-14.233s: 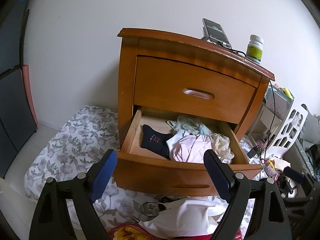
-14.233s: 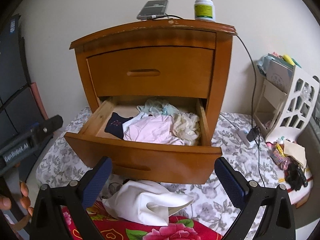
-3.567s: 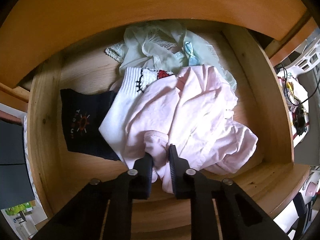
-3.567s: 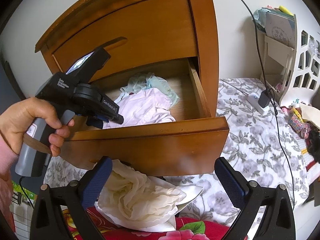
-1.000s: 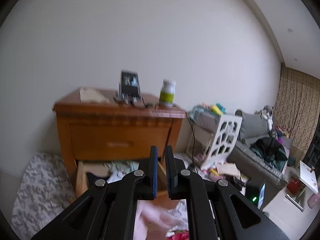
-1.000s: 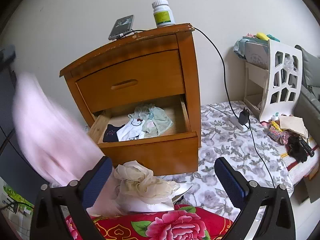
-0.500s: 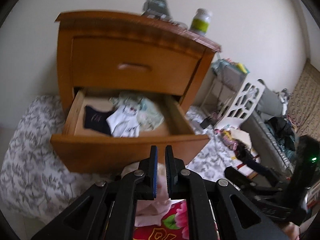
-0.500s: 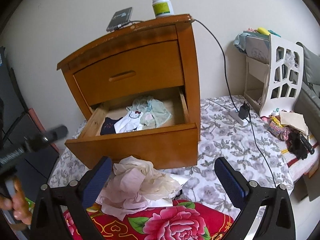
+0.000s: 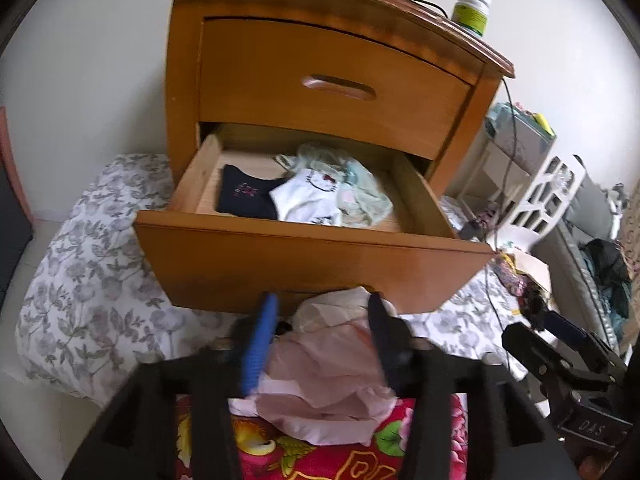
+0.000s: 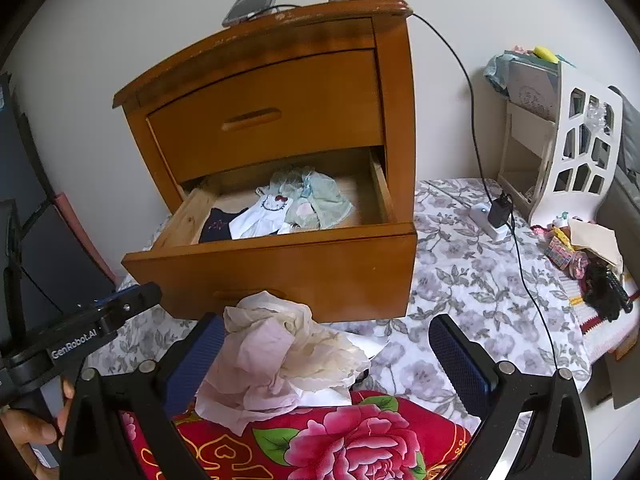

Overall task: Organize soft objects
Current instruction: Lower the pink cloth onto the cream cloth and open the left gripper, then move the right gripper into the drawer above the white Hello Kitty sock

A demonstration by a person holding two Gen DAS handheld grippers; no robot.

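Both wrists—downward, perhaps close—share nightstand (image 9: 332, 80).

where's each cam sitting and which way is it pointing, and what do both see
Left wrist: rides the left gripper, angled down at the open drawer; its jaws are opening over the pink garment; the right gripper shows at right.
Right wrist: rides the right gripper, wide open, facing the same drawer; a hand holds the left gripper.
Shared: the nightstand, drawer, clothes pile.

Pale pink garment (image 9: 324, 376); red floral blanket (image 10: 340, 440); grey-flowered sheet (image 10: 472, 280).
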